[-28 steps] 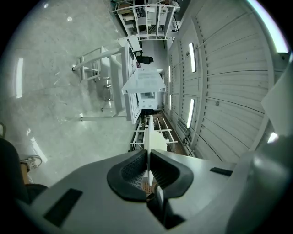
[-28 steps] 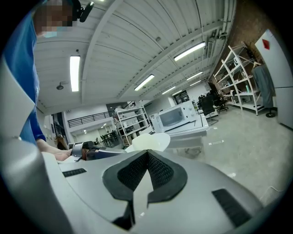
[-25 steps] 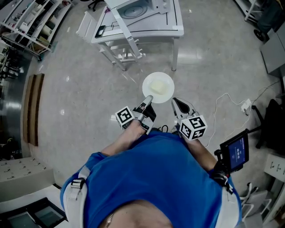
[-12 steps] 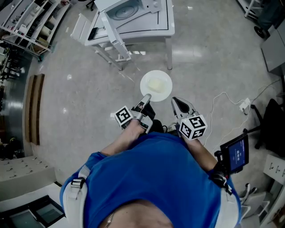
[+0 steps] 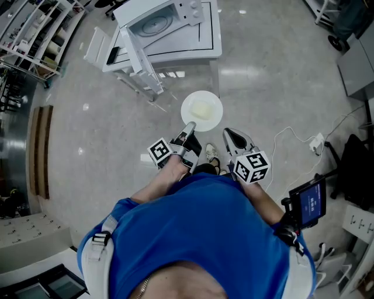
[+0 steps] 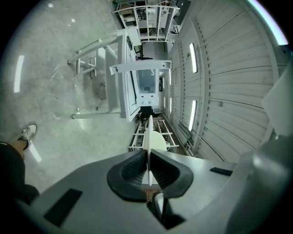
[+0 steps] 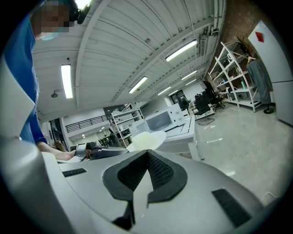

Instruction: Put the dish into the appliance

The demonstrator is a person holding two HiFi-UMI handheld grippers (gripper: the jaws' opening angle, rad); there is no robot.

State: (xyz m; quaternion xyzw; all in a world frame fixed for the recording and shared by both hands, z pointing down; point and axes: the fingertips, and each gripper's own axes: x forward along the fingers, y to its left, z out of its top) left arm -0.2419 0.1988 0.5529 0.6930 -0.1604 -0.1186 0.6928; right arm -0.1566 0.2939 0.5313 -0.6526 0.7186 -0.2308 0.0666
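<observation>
1. Closing in on the appliance: over the last second the white table (image 5: 175, 57) and the microwave (image 5: 169, 17) on it have drawn nearer in the head view. The plate (image 5: 201, 110) now hangs just short of the table's edge. The carry looks almost done, with the loading not yet begun.
2. The left gripper (image 5: 188, 129) has its jaws pinched nearly flat on the plate's near rim and holds the plate level over the floor (image 5: 87, 134).
3. The right gripper (image 5: 232, 138) rides beside the plate without touching it, its jaws pressed together on nothing.
4. The plate is thin, round and glossy white, with a pale patch at its centre. Seen edge-on between the ribbed black pads, it is a mere blade. The microwave is a white box with its door apparently swung open and a round turntable showing inside. The polished grey floor mirrors the ceiling lights.
</observation>
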